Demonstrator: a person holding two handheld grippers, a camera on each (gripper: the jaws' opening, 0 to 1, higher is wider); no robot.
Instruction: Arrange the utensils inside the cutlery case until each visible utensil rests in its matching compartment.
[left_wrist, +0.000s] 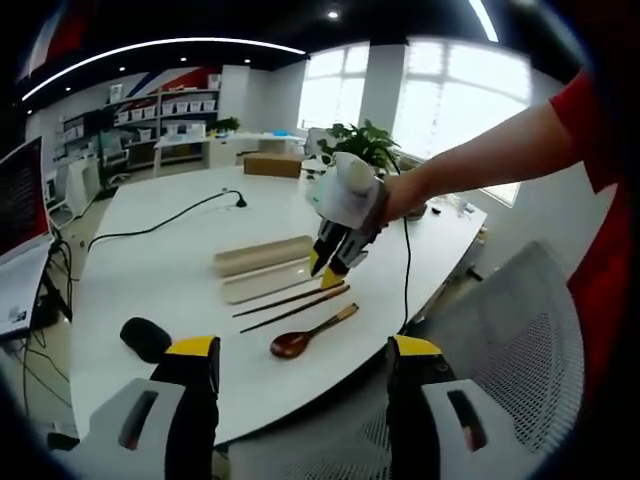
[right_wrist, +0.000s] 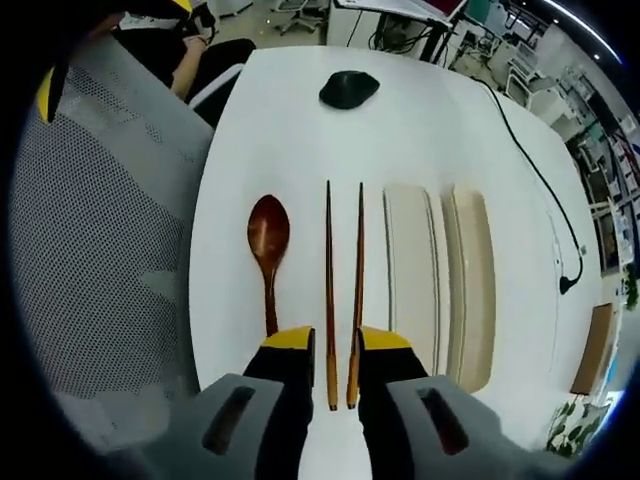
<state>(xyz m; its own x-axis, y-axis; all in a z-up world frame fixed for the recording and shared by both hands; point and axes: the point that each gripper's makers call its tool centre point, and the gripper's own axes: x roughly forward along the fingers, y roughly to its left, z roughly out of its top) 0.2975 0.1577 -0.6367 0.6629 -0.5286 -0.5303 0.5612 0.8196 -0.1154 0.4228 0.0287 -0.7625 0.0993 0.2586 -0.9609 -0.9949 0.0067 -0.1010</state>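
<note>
A beige cutlery case lies open on the white table as two long halves (right_wrist: 410, 270) (right_wrist: 472, 290), also seen side by side as the case (left_wrist: 265, 268). Two dark wooden chopsticks (right_wrist: 328, 270) (right_wrist: 359, 270) lie parallel beside it, the chopsticks (left_wrist: 292, 306) being outside the case. A brown wooden spoon (right_wrist: 268, 238) (left_wrist: 303, 338) rests beyond them, near the table edge. My right gripper (right_wrist: 338, 342) (left_wrist: 326, 270) hovers over the chopsticks' thick ends, jaws a narrow gap apart, pinching nothing. My left gripper (left_wrist: 305, 350) stays back off the table edge, wide open and holding nothing.
A black mouse (left_wrist: 145, 338) (right_wrist: 348, 90) sits on the table near the edge. A black cable (left_wrist: 170, 218) (right_wrist: 540, 180) runs across the far side. A grey mesh chair (right_wrist: 100, 250) (left_wrist: 500, 330) stands against the table edge. A potted plant (left_wrist: 362, 143) is at the back.
</note>
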